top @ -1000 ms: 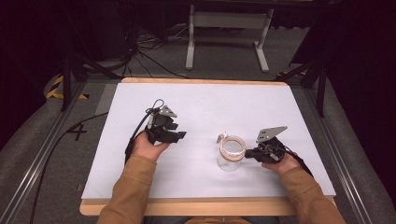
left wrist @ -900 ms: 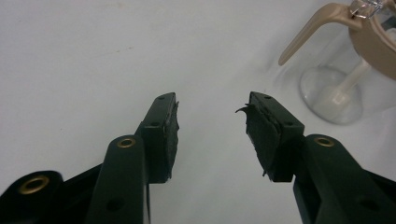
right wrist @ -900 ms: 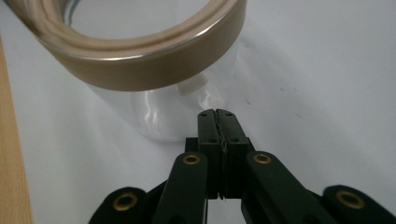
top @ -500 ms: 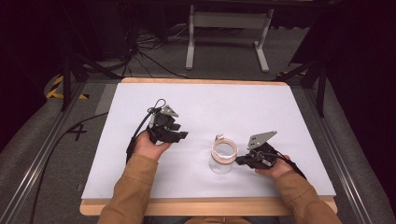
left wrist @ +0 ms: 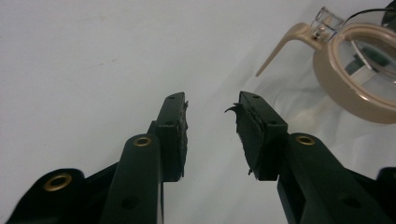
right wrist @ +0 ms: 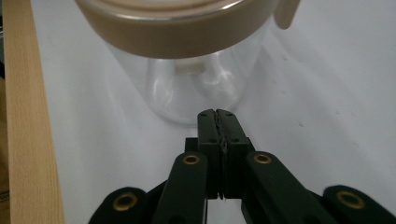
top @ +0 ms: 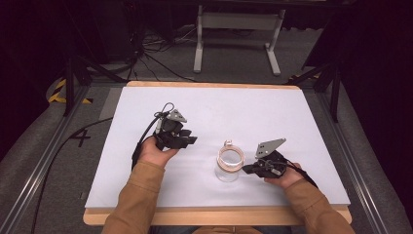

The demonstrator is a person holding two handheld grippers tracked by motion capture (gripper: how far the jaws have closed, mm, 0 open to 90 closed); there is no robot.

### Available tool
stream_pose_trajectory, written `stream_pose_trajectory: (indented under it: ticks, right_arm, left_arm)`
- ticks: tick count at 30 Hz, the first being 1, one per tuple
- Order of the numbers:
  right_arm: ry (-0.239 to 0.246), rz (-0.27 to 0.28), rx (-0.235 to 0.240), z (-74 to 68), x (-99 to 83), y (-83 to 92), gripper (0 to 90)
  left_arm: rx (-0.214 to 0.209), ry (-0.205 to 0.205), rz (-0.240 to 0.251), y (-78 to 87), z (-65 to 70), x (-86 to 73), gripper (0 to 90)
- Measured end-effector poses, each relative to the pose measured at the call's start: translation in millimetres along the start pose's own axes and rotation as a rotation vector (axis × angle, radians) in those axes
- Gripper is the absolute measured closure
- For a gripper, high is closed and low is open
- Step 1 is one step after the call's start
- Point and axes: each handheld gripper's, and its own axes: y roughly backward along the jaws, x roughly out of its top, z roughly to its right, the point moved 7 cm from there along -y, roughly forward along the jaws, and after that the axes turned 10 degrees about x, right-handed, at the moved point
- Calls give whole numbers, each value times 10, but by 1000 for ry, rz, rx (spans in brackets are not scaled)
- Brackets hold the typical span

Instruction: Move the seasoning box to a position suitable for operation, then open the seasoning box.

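A clear glass jar (top: 229, 165) with a tan rim and lid clasp stands upright on the white table, right of centre near the front. In the right gripper view its glass body (right wrist: 191, 86) looms just ahead of my right gripper (right wrist: 217, 115), whose jaws are pressed together with nothing between them, tips at the jar's base. In the high view the right gripper (top: 247, 169) sits right beside the jar. My left gripper (top: 191, 138) hovers left of the jar, apart from it. Its jaws stand open and empty (left wrist: 211, 121), with the jar's tan rim (left wrist: 359, 70) at upper right.
The white table top (top: 272, 112) has a wooden front edge (right wrist: 23, 116) close behind the jar. Cables trail off the left side over grey floor. A metal stand (top: 234, 29) is beyond the far edge.
My right gripper has moved down and left, closing in on the jar's lower side. The jar has shifted slightly toward the front. The left gripper has stayed put.
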Motion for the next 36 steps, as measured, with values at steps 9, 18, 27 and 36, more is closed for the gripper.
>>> stream_pose_trajectory:
  ticks: [9, 18, 27, 36]
  right_arm:
    - [-35, 132, -75, 124, 32, 298, 894]
    - [-60, 173, -97, 123, -25, 392, 893]
    - [-65, 192, -128, 65, -109, 446, 893]
    - [-72, 195, -166, 31, -217, 504, 893]
  left_arm:
    - [-92, 49, 19, 138, 185, 162, 827]
    - [-107, 36, 68, 141, 346, 367, 873]
    - [-177, 33, 122, 38, 451, 541, 894]
    - [-222, 26, 115, -262, 586, 629, 863]
